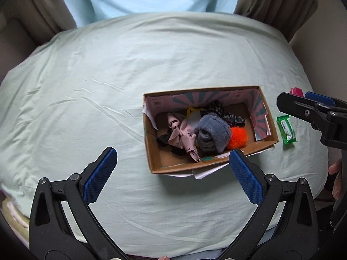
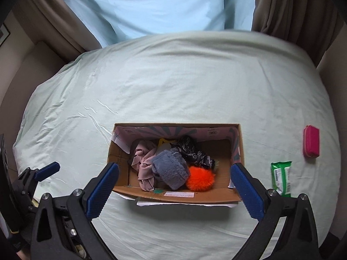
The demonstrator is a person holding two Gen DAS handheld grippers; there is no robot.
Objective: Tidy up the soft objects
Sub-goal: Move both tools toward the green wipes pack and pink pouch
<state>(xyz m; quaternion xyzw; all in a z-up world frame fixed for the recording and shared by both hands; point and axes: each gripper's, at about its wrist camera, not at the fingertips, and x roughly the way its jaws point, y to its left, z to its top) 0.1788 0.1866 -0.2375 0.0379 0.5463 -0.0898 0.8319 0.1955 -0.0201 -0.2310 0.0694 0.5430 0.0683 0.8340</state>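
An open cardboard box (image 1: 266, 143) (image 2: 121, 151) sits on the pale green bed sheet. Inside lie a grey fuzzy roll (image 1: 213, 132) (image 2: 171, 166), an orange pom-pom (image 1: 237, 137) (image 2: 199, 178), a pink fabric piece (image 1: 180, 133) (image 2: 144, 158) and a black patterned cloth (image 1: 229, 114) (image 2: 193, 151). My left gripper (image 1: 173, 164) is open and empty, above the sheet in front of the box. My right gripper (image 2: 174, 179) is open and empty, its fingers straddling the box's near wall. The right gripper also shows at the right edge of the left wrist view (image 1: 312, 110).
A green wipes pack (image 1: 286, 129) (image 2: 280, 178) lies on the sheet right of the box. A pink case (image 2: 311, 144) (image 1: 296, 91) lies farther right. Curtains and a light blue drape hang beyond the bed's far edge. The left gripper shows at the left edge of the right wrist view (image 2: 32, 177).
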